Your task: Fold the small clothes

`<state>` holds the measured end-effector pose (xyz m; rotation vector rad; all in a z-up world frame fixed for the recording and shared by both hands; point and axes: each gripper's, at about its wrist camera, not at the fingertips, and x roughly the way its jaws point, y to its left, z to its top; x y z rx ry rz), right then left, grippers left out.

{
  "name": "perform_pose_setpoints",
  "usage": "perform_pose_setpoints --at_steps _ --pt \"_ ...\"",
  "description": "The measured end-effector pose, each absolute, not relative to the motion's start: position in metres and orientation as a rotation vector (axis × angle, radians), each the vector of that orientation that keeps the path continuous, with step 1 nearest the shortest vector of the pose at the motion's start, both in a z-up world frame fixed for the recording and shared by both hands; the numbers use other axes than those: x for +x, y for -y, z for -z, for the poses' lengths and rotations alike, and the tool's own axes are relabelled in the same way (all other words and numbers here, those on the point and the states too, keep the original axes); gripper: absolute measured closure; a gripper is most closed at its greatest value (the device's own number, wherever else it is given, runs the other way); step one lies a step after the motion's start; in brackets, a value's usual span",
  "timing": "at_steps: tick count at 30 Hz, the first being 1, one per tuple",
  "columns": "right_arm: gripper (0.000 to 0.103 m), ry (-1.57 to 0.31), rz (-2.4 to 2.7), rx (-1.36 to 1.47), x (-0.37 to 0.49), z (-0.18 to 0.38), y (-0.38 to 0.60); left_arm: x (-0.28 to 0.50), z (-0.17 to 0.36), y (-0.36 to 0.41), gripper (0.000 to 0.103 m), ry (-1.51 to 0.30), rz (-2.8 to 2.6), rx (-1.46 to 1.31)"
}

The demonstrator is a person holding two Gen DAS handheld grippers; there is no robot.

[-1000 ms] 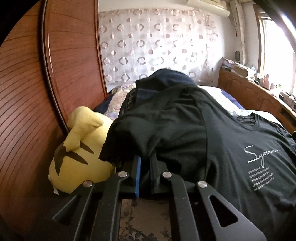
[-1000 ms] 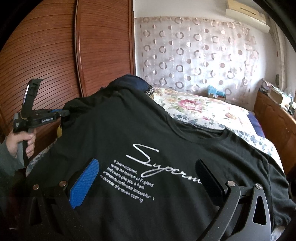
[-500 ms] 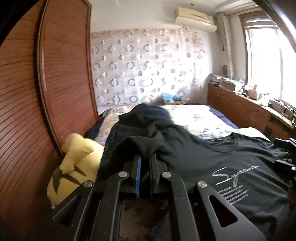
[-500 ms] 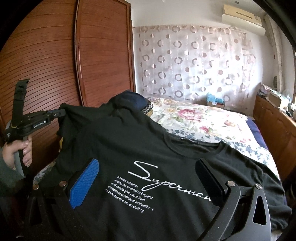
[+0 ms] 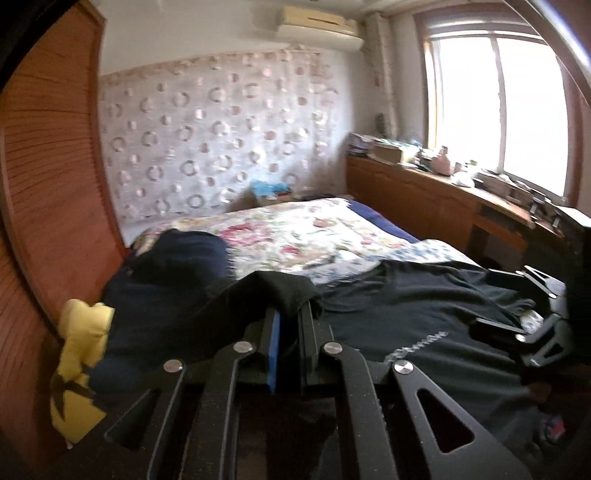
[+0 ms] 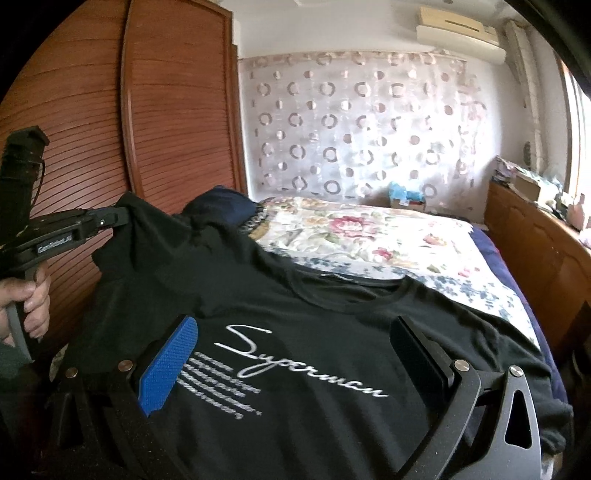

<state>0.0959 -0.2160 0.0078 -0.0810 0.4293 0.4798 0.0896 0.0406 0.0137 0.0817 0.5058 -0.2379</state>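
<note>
Sleeve (image 6: 122,221) pinched in closed left claw (image 6: 123,216), raised left of tee (image 6: 295,332); tee's printed chest lies rightward, beneath gaping, empty right claw (image 6: 291,358).

A lived-in bedroom in a home. A bed (image 6: 424,254) with a floral quilt (image 5: 295,236) fills the middle of the room, clothes lying on its near end and a yellow plush toy (image 5: 79,354) tucked at its side. Tall wooden wardrobe doors (image 6: 177,110) with slatted panels stand along one wall. A sheer curtain (image 6: 362,125) patterned with rings hangs across the far wall, with an air conditioner (image 5: 317,22) mounted above it. A bright window (image 5: 498,103) lights a long low wooden cabinet (image 5: 424,199) whose top is cluttered with boxes, bottles and other small household things
</note>
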Motion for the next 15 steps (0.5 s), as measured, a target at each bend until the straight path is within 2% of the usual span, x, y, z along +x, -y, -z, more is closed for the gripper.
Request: perform_pose_setpoints --at_steps 3,7,8,10,13,15 --pt "0.000 -0.437 -0.459 -0.069 0.095 -0.004 0.221 0.088 -0.011 -0.031 0.087 -0.529 0.263 0.089" --pt "0.000 -0.457 -0.449 -0.056 0.096 -0.003 0.216 0.077 -0.013 -0.037 0.060 -0.508 0.262 0.079" --pt "0.000 -0.461 -0.448 -0.057 0.095 -0.003 0.214 0.074 -0.014 -0.040 0.058 -0.505 0.262 0.074" --pt "0.000 -0.467 -0.448 -0.059 0.096 -0.003 0.209 0.069 -0.015 -0.046 0.045 -0.502 0.252 0.073" --pt "0.000 -0.472 -0.460 -0.057 0.097 -0.002 0.204 0.063 -0.015 -0.056 0.031 -0.494 0.233 0.064" --pt "0.000 -0.472 -0.484 -0.057 0.100 -0.004 0.200 0.059 -0.012 -0.063 0.026 -0.493 0.216 0.053"
